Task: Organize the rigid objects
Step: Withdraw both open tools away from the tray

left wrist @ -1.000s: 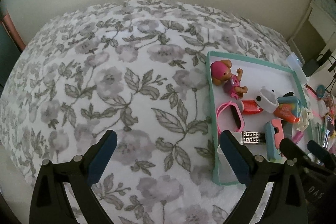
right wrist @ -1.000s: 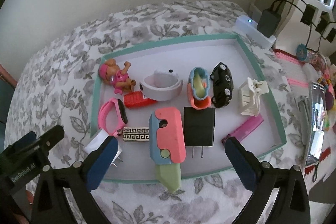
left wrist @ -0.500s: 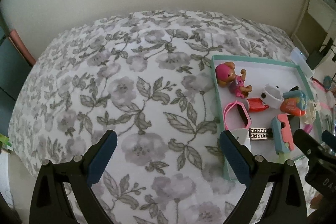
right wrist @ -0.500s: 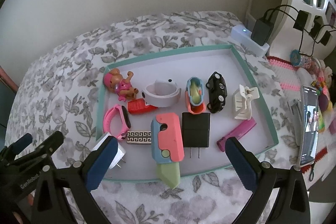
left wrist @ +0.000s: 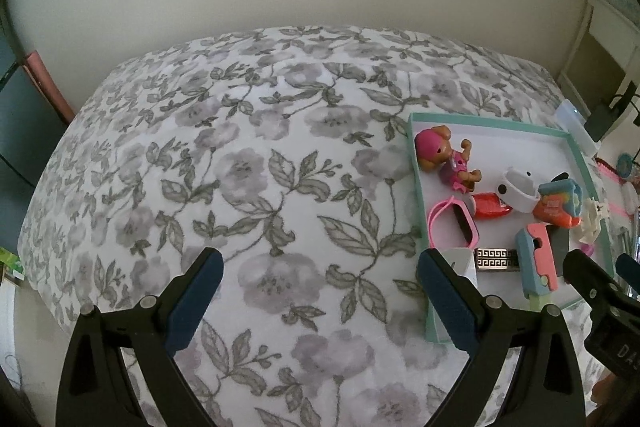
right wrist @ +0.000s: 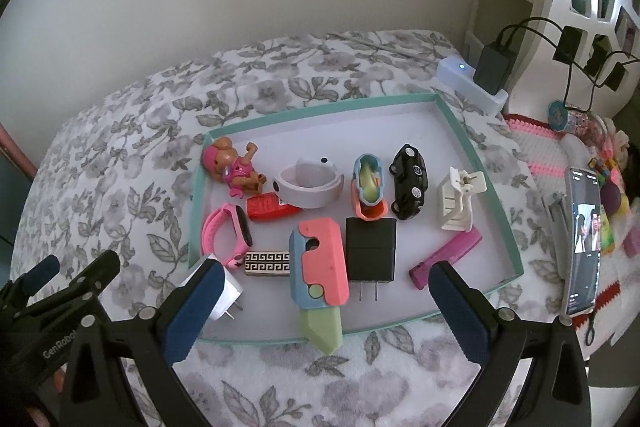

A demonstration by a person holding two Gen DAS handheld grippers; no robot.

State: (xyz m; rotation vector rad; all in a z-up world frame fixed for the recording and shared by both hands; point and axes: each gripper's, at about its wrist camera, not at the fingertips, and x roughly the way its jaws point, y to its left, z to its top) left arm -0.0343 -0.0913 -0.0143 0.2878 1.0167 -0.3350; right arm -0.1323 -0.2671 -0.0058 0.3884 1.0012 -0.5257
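A teal-rimmed white tray lies on a floral bedspread. Several small objects fill it: a pink dog figure, a white band, a pink watch, a black charger, a pink-and-blue toy knife, a black toy car, a white clip and a magenta stick. My right gripper is open, empty, above the tray's near edge. My left gripper is open and empty over bare bedspread, left of the tray.
A phone with a lit screen stands right of the tray, beside a pink-and-white mat with small toys. A white power strip with plugged chargers sits at the far right corner. The wall runs behind the bed.
Both grippers have pulled back and risen, so the tray and bed look smaller and farther. Nothing in the tray has moved; both stay open.
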